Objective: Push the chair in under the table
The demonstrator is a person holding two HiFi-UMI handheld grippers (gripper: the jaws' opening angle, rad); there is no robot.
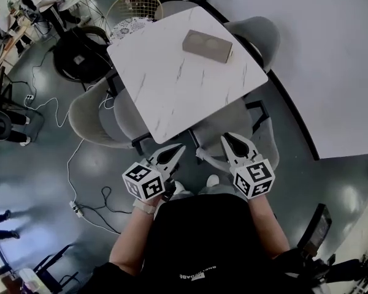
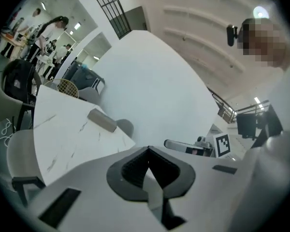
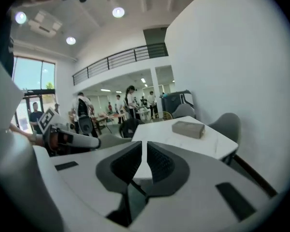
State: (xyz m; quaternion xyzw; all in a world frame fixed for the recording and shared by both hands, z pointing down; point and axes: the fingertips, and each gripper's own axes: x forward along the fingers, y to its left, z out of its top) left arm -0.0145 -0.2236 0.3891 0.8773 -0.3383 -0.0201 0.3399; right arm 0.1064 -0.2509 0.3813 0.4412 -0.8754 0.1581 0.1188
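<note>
1. Check the left gripper point(image 1: 179, 147). Its jaws are pressed together and nothing sits between them, as the left gripper view point(image 2: 147, 150) confirms.
2. Check the right gripper point(image 1: 226, 137). In the right gripper view point(image 3: 145, 145) its pads stand almost together with a thin slit between them, and the slit is empty.
3. You hold both grippers side by side, apart from each other, tips pointing away from your body toward the table point(image 1: 172, 90).
4. Locate the chair point(image 1: 239, 124). It stands directly ahead of the right gripper's tips, and ahead and to the right of the left gripper. Its grey seat lies partly under the near edge of the marble-patterned tabletop. Neither gripper touches it.
5. Note the grey box point(image 1: 207, 46). It lies on the tabletop well beyond both grippers, toward the far side.
6. A second grey chair point(image 1: 92, 118) stands ahead and to the left of the left gripper, at the table's side edge.
</note>
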